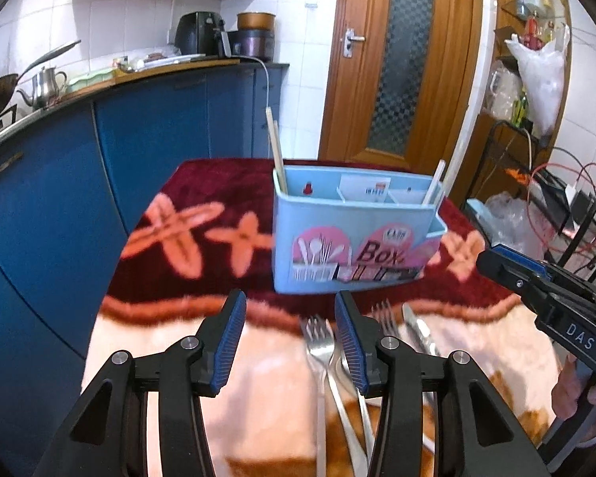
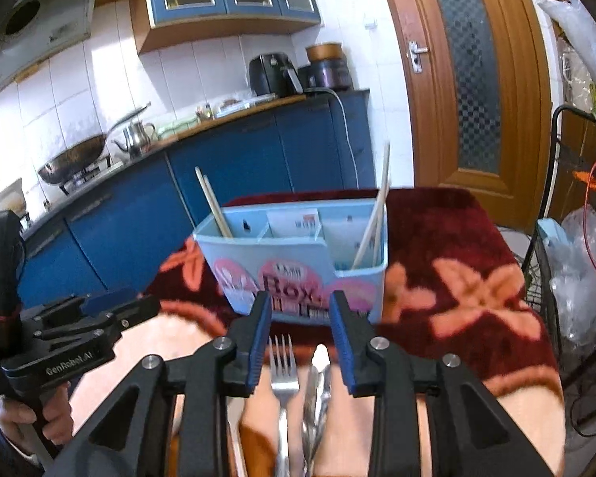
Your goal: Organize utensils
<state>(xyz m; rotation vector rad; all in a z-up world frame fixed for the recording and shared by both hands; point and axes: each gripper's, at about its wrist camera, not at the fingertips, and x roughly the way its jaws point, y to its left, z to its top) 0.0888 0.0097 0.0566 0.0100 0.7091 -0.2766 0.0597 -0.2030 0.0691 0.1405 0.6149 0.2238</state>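
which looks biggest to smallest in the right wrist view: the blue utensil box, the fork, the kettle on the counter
1. blue utensil box
2. fork, though it lies close to the camera and runs off the bottom edge, so it looks larger than it is
3. kettle, far back on the counter, so it looks smaller than it is

Holder point(image 1: 349, 246) reads "Box"; claws "DAS", "GenRobot.AI"

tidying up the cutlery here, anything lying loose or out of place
Yes: forks and a knife lie loose on the blanket before the blue utensil box, which holds only chopsticks. Nothing looks spilled or damaged.
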